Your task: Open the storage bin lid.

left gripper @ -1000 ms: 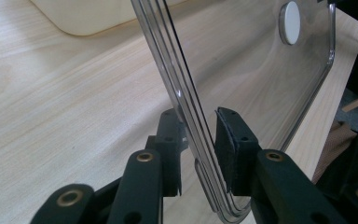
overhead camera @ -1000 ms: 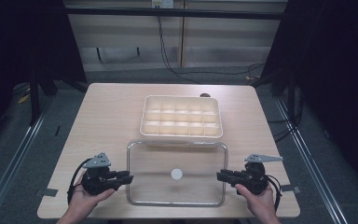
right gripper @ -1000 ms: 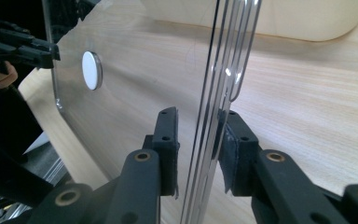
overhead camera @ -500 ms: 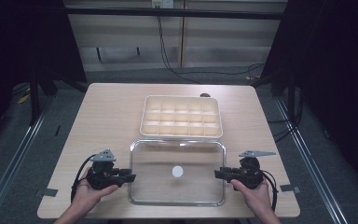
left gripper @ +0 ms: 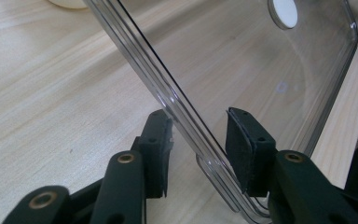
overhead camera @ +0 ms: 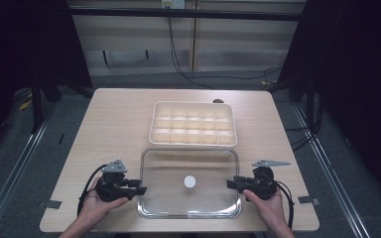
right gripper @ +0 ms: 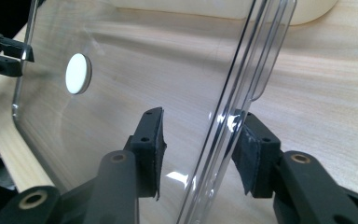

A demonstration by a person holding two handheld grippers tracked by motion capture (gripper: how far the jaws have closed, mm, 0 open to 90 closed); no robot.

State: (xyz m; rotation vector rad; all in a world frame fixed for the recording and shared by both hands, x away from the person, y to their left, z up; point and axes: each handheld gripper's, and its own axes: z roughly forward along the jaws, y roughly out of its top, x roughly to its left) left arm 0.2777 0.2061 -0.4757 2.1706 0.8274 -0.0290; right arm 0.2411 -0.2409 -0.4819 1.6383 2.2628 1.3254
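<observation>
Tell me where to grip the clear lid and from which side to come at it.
Grip the clear lid by its raised rim on the two short edges, the left gripper coming in from the left and the right gripper from the right. It is thin, wide and flat, so opposite edges likely keep it level.

Two black two-jaw grippers, the left gripper (overhead camera: 140,189) and the right gripper (overhead camera: 230,184), have brass-coloured pivot rivets, grey three-cornered top plates and trailing black cables.

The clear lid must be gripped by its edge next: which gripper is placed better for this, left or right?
Neither clearly. The left gripper and the right gripper each already straddle a side rim of the clear lid, fingers open. Closing both together seems best.
</observation>
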